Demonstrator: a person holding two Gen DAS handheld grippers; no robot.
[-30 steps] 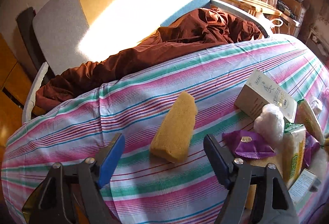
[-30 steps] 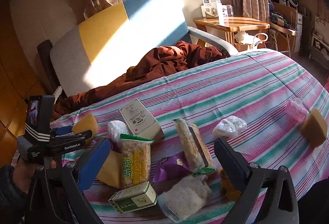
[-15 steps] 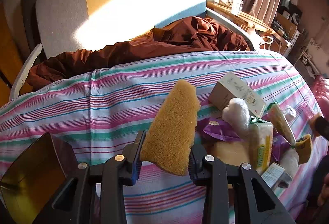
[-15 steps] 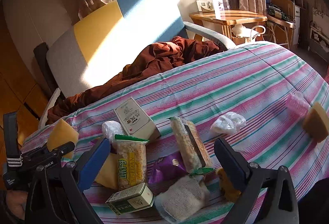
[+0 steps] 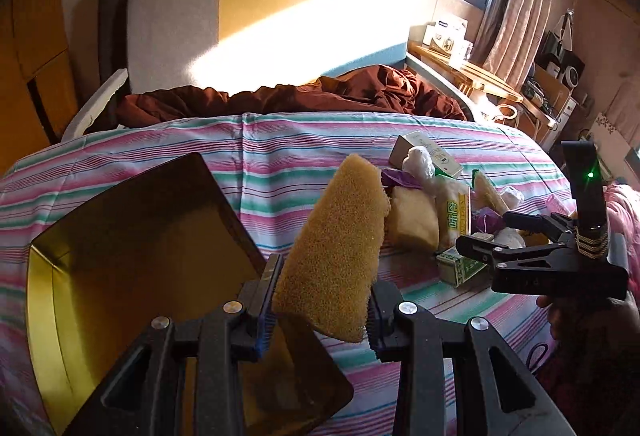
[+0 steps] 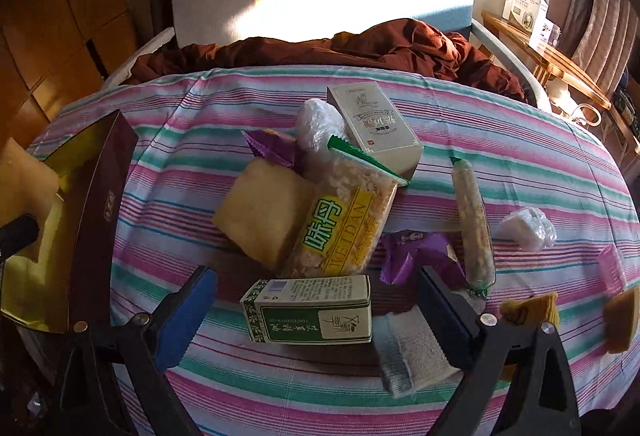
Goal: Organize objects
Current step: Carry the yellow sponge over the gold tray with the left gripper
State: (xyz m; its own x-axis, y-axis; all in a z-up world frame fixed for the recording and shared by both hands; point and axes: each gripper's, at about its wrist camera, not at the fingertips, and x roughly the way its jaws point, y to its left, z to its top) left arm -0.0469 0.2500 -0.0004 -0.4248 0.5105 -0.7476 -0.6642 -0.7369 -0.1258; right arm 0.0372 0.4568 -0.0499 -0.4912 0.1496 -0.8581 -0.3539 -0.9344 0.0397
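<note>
The left gripper (image 5: 320,312) pinches the yellow sponge (image 5: 336,256) by its low end, just right of the gold tray (image 5: 120,236), which looks empty. Tilted, the sponge could slip free. The right gripper (image 6: 316,304) hangs wide above the green carton (image 6: 308,310).

Both wrist views face the sofa (image 5: 260,32) across the striped cloth (image 6: 500,124), sharing the snack pile (image 6: 340,220).
</note>
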